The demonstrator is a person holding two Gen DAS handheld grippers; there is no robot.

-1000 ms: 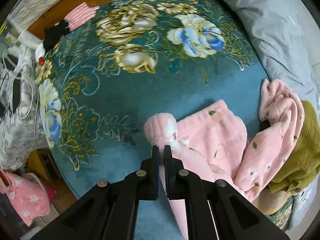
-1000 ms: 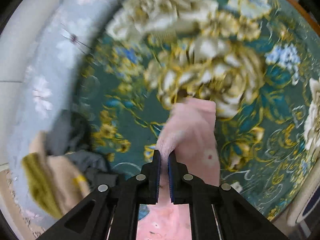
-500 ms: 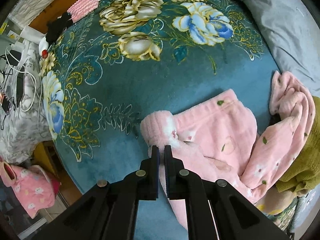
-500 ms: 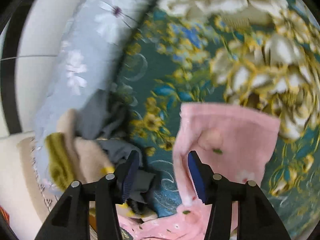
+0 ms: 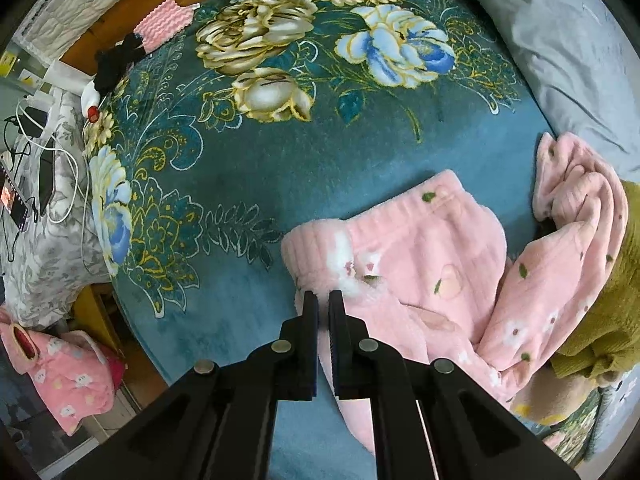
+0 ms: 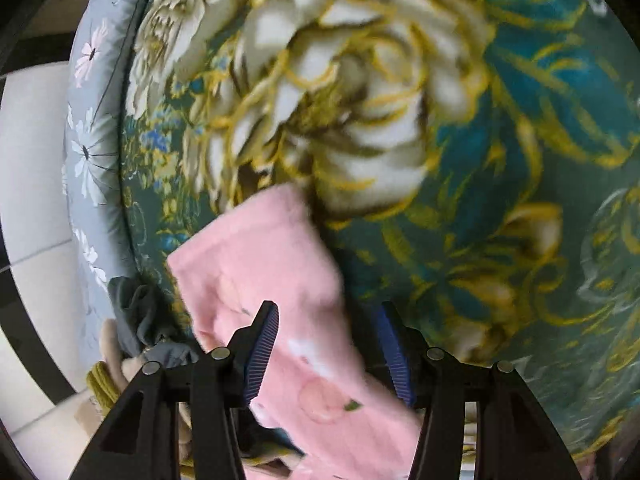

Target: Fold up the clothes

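Released by the right gripper (image 6: pixel 328 344), whose 2 blue-ribbed jaws were pinched together 1 second ago and now stand wide, the pink fleece pants (image 5: pixel 420 264) lie flat on the teal floral blanket (image 5: pixel 280 152), one leg end running out beneath the open jaws without touching them. On the other side, the left gripper (image 5: pixel 323 304) is as it was, its jaws nearly closed on the fluffy edge of the pants beside the ribbed waistband. Plush and thick, printed with small green leaves and pale peaches, the pants sit near the middle of the bed, just beside a crumpled pink garment (image 5: pixel 576 216) of the same fleece and an olive knit (image 5: pixel 600 312) heaped against the grey quilt (image 5: pixel 560 40). Blur in the right view suggests that hand is moving. With only 1 corner pinned, the likely trouble is drag: a pull from the left could bunch the soft pile on the velvety blanket and skew the fold, or the edge could snag the neighbouring pink garment.
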